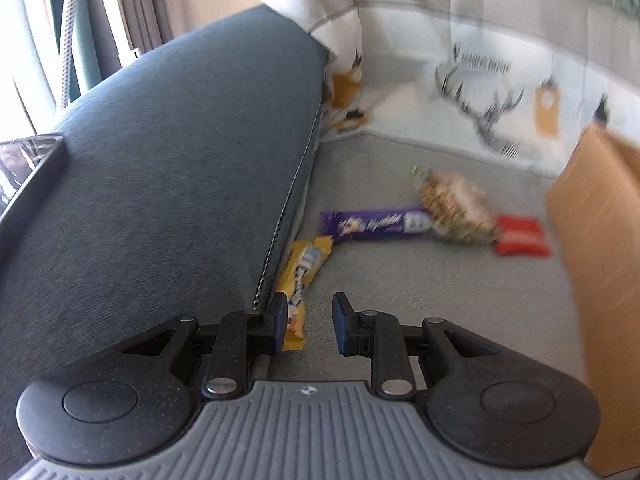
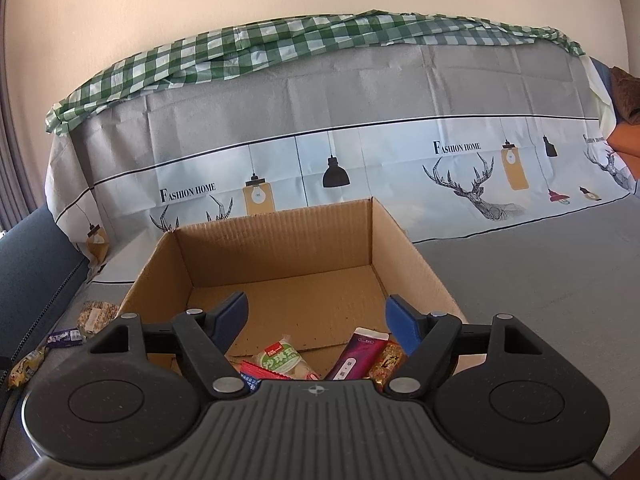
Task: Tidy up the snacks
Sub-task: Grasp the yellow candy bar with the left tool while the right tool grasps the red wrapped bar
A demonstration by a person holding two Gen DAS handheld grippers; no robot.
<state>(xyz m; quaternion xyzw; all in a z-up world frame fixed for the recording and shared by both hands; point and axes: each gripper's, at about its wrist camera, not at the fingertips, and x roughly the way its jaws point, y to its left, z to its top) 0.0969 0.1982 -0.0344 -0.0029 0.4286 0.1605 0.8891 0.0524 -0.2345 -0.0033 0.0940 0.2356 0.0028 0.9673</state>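
Note:
My left gripper is open and empty, low over the grey sofa seat. A yellow snack bar lies just ahead of its left fingertip, against the armrest. Beyond lie a purple bar, a speckled clear packet and a red packet. My right gripper is open and empty above the cardboard box. Inside the box lie a green-white packet, a maroon bar, a brown-gold packet and a red packet.
A dark blue armrest rises at the left. The box wall stands at the right of the left wrist view. A deer-print cover drapes the sofa back under a green checked cloth.

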